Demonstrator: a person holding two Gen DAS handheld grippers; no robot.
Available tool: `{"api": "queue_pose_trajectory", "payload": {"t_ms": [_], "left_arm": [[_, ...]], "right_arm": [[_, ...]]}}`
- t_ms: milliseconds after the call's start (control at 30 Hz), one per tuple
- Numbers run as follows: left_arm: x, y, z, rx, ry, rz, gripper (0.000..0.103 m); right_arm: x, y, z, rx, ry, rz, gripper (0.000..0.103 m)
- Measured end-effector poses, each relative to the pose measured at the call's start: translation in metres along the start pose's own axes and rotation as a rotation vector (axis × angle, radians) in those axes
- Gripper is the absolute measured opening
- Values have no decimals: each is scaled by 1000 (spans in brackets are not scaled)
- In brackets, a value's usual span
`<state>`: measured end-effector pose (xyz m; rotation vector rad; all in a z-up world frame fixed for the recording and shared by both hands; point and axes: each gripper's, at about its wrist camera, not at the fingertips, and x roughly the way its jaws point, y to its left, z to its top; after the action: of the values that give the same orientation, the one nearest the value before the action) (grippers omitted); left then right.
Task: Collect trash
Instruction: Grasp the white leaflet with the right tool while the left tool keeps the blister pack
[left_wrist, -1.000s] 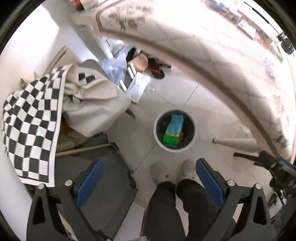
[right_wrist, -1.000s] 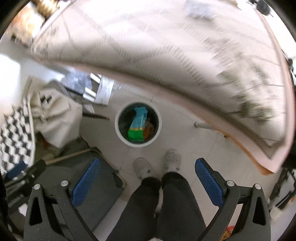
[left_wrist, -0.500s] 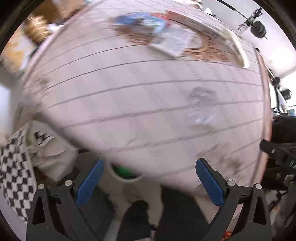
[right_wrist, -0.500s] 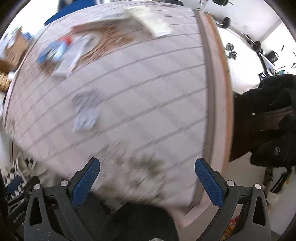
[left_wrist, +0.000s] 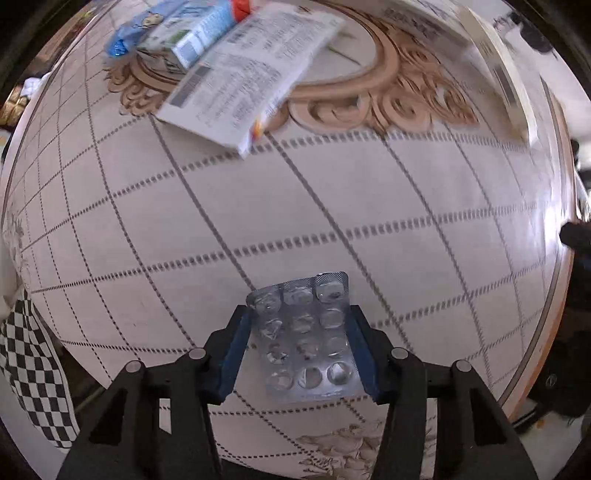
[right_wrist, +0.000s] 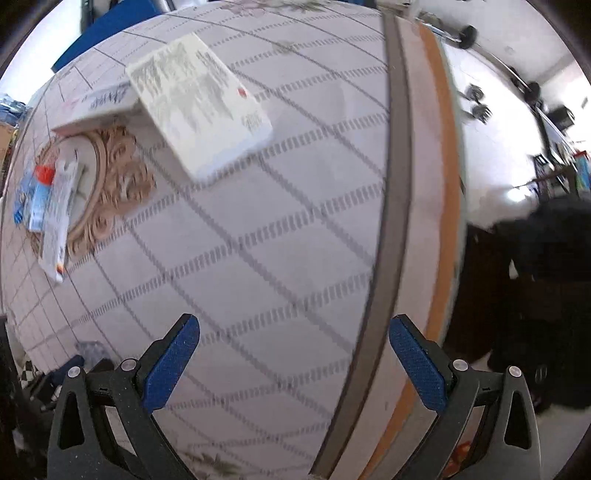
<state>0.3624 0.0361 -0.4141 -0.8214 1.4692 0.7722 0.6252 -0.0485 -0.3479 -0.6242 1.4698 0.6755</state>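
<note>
A silver blister pack (left_wrist: 306, 332), its pockets emptied, lies on the patterned tabletop (left_wrist: 388, 206) between the blue pads of my left gripper (left_wrist: 301, 314). The jaws are closing and both pads meet the pack's long edges. Farther off lie a white printed packet (left_wrist: 251, 77) and a blue-and-white carton (left_wrist: 184, 33). My right gripper (right_wrist: 291, 325) hangs open over bare tabletop (right_wrist: 258, 240) near the table's right rim, nothing between its fingers. In its view a white printed box (right_wrist: 199, 99) rests farther back, and the packet (right_wrist: 55, 221) lies at the left.
The table's grey and orange rim (right_wrist: 417, 184) runs down the right, with dark clothing (right_wrist: 535, 295) beyond it. A checkered board (left_wrist: 33, 369) hangs below the table's left edge. A carved brown ornament (left_wrist: 388, 99) marks the table's middle.
Both grippers swung from over the floor bin up across the table. The left gripper dropped onto the blister pack and its jaws narrowed from wide open to the pack's edges.
</note>
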Motion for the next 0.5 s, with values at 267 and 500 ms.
{"api": "queue_pose_trajectory", "payload": {"t_ms": [267,500], "left_arm": [[-10,39,47,-104,-48,44,50],[-25,54,72,-126,-103,74,50]], "right_arm": [[9,50,105,-190,-132,22,103],[24,84,148,-283,-158,35,102]]}}
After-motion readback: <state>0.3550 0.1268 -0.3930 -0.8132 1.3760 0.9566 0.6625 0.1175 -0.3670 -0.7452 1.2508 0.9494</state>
